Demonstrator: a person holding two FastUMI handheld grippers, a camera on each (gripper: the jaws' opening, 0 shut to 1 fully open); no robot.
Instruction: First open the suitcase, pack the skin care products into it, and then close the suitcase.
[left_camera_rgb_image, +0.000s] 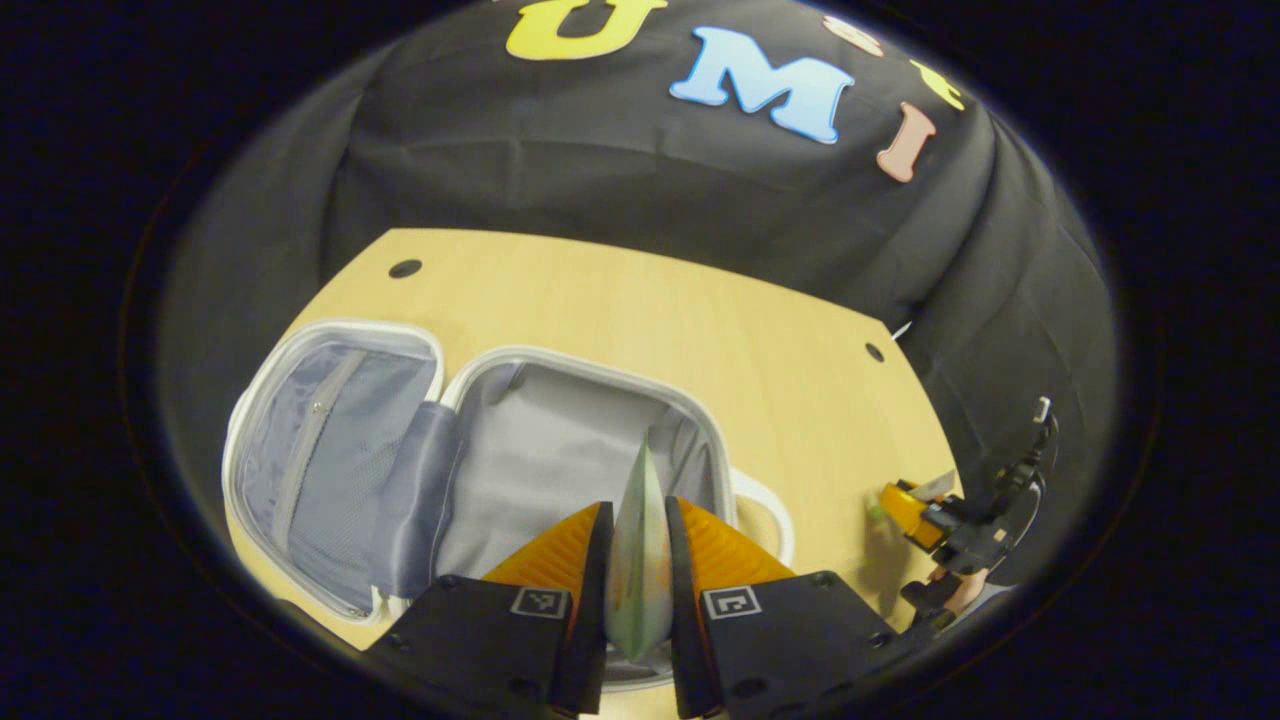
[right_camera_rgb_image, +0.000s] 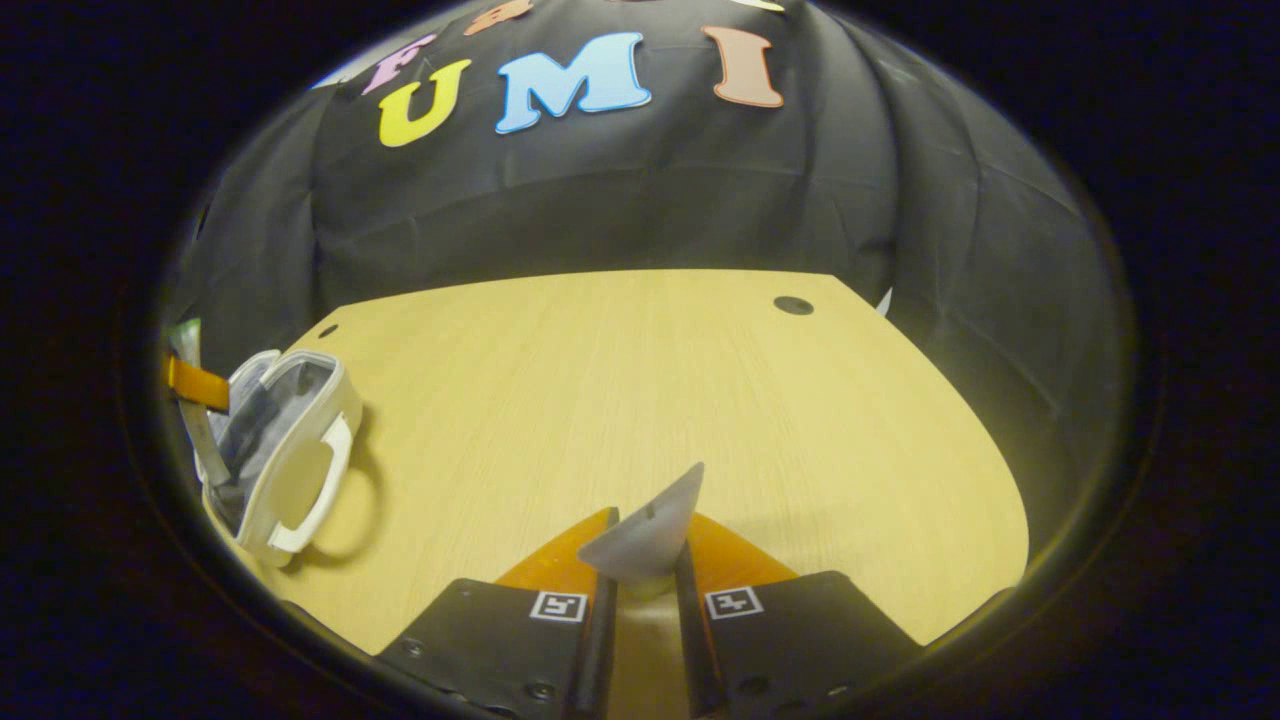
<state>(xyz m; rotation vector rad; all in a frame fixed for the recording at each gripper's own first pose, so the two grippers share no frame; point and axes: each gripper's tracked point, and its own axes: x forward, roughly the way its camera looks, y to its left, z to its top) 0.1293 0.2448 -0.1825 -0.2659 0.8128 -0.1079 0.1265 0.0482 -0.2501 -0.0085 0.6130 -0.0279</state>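
Note:
The small white suitcase (left_camera_rgb_image: 520, 440) lies open on the wooden table, its grey-lined halves spread flat. My left gripper (left_camera_rgb_image: 638, 530) is shut on a thin green skin care sachet (left_camera_rgb_image: 640, 560), held edge-on just above the suitcase's right half. Over the bare table my right gripper (right_camera_rgb_image: 645, 545) is shut on a grey skin care sachet (right_camera_rgb_image: 650, 525), whose corner sticks up between the orange fingers. In the right gripper view the suitcase (right_camera_rgb_image: 285, 455) shows far left with its white handle. The right gripper (left_camera_rgb_image: 925, 515) also appears at the right edge of the left gripper view.
The wooden table (right_camera_rgb_image: 620, 400) has round holes near its back corners (right_camera_rgb_image: 793, 305). Black cloth walls close in behind and at both sides. A zipped mesh pocket (left_camera_rgb_image: 320, 450) lines the suitcase's left half.

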